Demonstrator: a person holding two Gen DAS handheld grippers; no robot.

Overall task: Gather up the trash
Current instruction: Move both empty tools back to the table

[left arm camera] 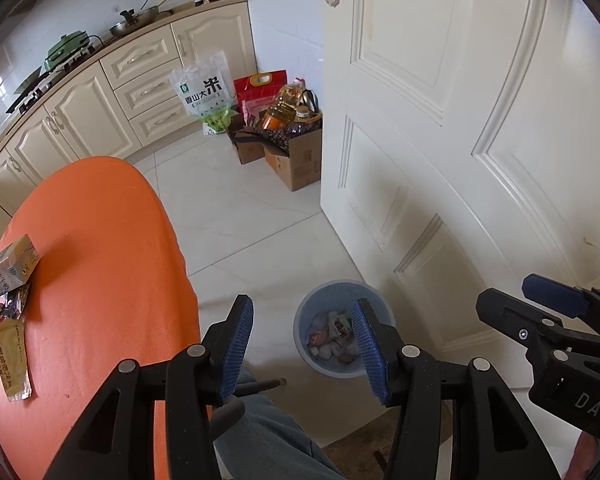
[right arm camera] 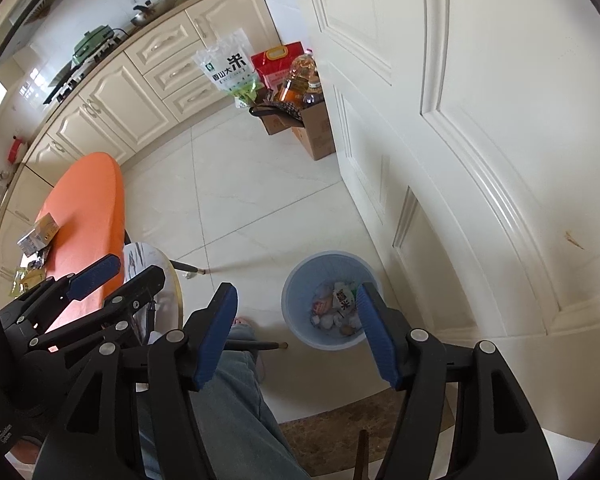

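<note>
The orange table (left arm camera: 96,264) is being taken as the landmark, and most of its top is showing bare. Beside it on the floor, toward the white door (left arm camera: 460,120), the blue bin (left arm camera: 342,366) is being shown already holding crumpled wrappers and packets, so part of the collecting is judged done. At the table's near-left edge a small carton (left arm camera: 10,266), a dark wrapper (left arm camera: 16,300) and yellow packets (left arm camera: 8,356) are still lying, so these are judged left to be gathered. The left gripper (left arm camera: 302,350) is being held off the table's edge, angled steeply down over the bin, jaws parted with nothing between them. The right gripper (right arm camera: 296,332) is being held further from the table, likewise tilted down over the bin, jaws spread and empty.
</note>
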